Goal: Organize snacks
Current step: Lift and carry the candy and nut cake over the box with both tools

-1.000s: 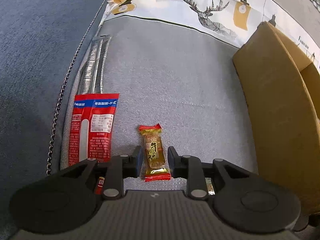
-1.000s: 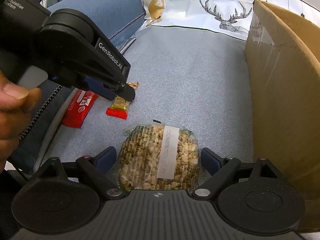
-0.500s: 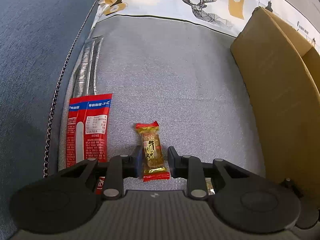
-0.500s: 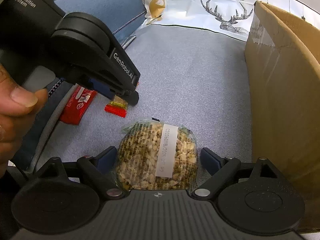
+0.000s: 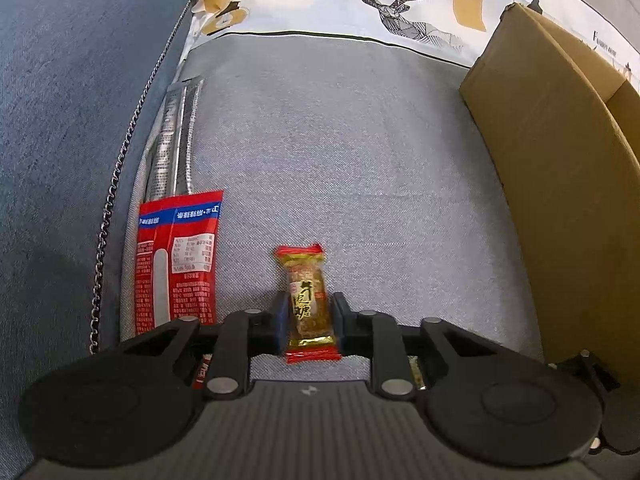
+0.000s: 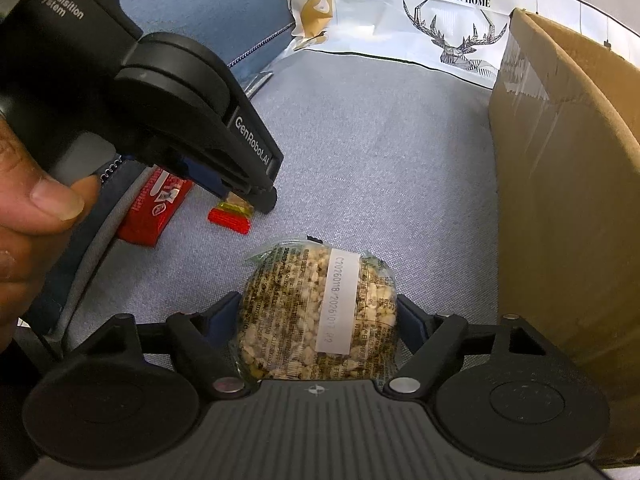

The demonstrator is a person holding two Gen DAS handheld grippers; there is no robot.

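Grey sofa fabric [image 5: 360, 160] carries the snacks, with a cardboard box [image 5: 560, 184] at the right edge. Left tongs [image 5: 310, 322] are clamped on a gold candy [image 5: 309, 304]; right tongs [image 6: 318, 318] are pressed to both sides of a round cereal cake [image 6: 316, 316]. A red packet [image 5: 176, 264] lies just beside the candy. To do this step well, lift each straight up, keep the squeeze gentle on the brittle cake, and clear the box wall before releasing inside.
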